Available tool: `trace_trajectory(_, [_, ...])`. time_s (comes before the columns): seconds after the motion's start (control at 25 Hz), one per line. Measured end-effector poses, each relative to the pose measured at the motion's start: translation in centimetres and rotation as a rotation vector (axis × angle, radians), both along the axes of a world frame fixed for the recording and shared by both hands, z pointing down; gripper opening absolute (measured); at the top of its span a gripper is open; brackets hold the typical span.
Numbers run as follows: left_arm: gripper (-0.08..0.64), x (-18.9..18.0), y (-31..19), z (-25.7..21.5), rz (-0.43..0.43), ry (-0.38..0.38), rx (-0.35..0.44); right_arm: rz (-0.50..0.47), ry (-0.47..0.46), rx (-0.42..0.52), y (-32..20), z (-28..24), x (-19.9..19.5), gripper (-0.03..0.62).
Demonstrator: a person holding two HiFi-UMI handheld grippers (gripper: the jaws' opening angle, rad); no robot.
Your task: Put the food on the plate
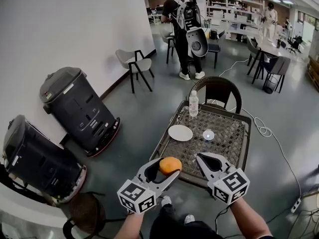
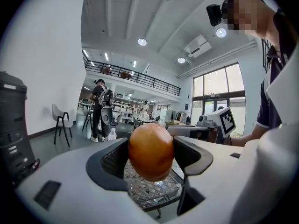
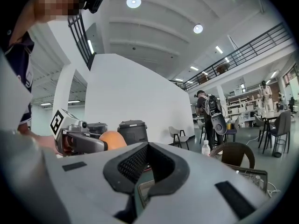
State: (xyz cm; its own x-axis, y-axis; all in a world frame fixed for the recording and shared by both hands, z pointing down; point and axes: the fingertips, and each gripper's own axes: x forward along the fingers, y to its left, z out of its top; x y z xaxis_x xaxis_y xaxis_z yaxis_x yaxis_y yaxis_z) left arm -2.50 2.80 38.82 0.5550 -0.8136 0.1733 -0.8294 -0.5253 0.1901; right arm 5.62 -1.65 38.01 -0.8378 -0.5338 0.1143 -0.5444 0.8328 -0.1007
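**Orange in the tongs, plate not yet reached**

Left tongs are clamped on an orange, with one pad pressing each side of the fruit. They hold it in the air at about the near edge of the mesh worktop. Right tongs hang beside them at three o'clock, jaws together with nothing between them.

The white plate lies empty on the worktop, at twelve o'clock from the orange. A water bottle stands beyond it at one o'clock.

The fruit is round and smooth, so it will likely roll. Letting it go from too high could bounce it off the shallow plate, across the mesh and onto the floor. A slackened grip on the way over would probably drop it short of the plate.
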Motion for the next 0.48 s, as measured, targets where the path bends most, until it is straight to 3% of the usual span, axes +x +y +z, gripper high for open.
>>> trace_trajectory(0.48, [0.308, -3.7, -10.7, 2.8, 0.098, 0.050, -0.049, 0.073, 0.095, -0.014, -9.5, 0.9, -4.5, 0.003])
